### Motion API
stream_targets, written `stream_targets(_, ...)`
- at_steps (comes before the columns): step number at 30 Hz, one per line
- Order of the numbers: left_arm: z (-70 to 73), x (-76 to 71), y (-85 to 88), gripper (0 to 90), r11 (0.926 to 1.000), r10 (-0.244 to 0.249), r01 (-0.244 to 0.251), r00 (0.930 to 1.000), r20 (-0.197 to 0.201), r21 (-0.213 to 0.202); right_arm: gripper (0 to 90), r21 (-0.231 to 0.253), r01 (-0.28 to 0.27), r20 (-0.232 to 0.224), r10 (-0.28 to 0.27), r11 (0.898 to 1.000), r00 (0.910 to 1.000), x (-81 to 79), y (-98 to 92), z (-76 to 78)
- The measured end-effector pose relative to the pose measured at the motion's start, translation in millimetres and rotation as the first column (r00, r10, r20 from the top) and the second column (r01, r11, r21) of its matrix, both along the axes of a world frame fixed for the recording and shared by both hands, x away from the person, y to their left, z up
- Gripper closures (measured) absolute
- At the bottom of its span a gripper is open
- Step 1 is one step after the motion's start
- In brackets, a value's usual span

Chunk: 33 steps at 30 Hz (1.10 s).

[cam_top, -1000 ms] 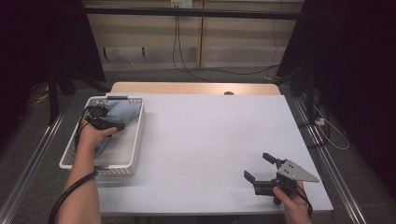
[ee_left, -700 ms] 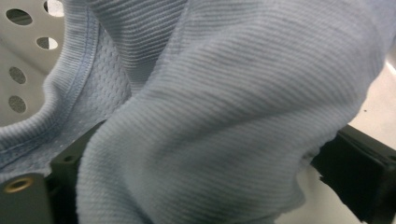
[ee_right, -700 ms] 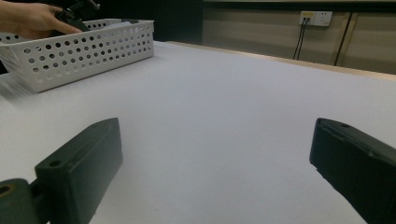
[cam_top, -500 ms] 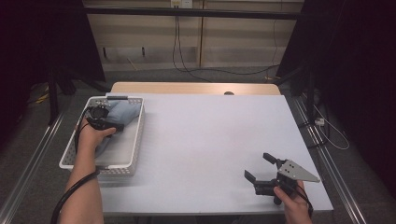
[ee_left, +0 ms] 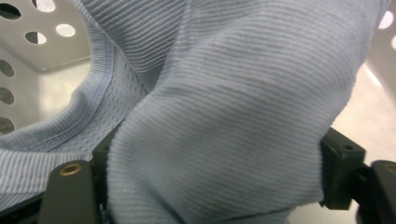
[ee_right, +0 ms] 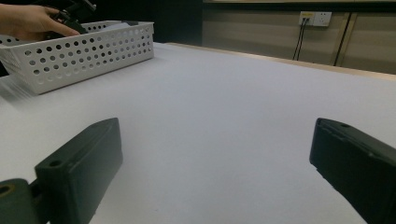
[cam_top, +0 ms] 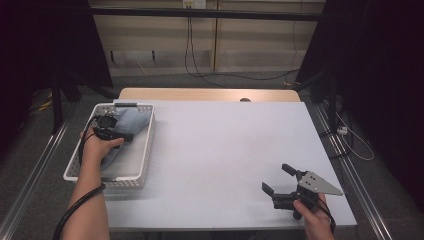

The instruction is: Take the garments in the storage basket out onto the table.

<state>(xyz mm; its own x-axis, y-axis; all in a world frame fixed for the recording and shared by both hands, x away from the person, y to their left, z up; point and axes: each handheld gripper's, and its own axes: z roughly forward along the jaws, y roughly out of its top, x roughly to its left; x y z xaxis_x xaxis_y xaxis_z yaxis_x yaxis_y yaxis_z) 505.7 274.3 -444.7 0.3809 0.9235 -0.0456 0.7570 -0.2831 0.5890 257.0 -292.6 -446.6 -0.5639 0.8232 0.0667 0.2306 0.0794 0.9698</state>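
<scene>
White matte worktop [cam_top: 220,150], wide and bare across the middle, backed by a pale wooden strip at the far edge. Beyond it, a beige panelled wall with black cables hanging down; dark curtains on both sides; metal rails along the floor.

White perforated plastic basket [cam_top: 145,155] on the worktop's left part, long axis running away from the near edge. Inside it, pale blue ribbed cloth [cam_top: 135,122], heaped mostly in the far half, stretching along the basket's length.

Left gripper [cam_top: 129,136] down in the basket among the cloth, pointing across toward the basket's right wall. Jaws just been closing, a thick fold of the cloth [ee_left: 219,140] between them; fold filling the gap from one jaw to the other, so gripped, with the jaws kept fairly wide by its bulk.

Right gripper [cam_top: 279,179] near the worktop's near right corner, well apart from the basket, jaws spread wide with nothing between them, pointing left across the worktop.

From the left gripper view: fine ribbing, a stitched hem and a mesh-like panel of the cloth, plus the basket's round holes. From the right gripper view: basket's side wall [ee_right: 84,56] seen low and level, a wall socket with two plugs behind.
</scene>
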Motion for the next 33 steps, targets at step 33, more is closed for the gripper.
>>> stream_targets(33, 12.2, -8.9, -14.0, 57.8, 0.9957, 0.041, -0.051, 0.9911, -0.127, -0.077, 2.2, -0.006, 0.005, -0.001, -0.005, 1.0, 1.0, 0.1, -0.5, -0.1)
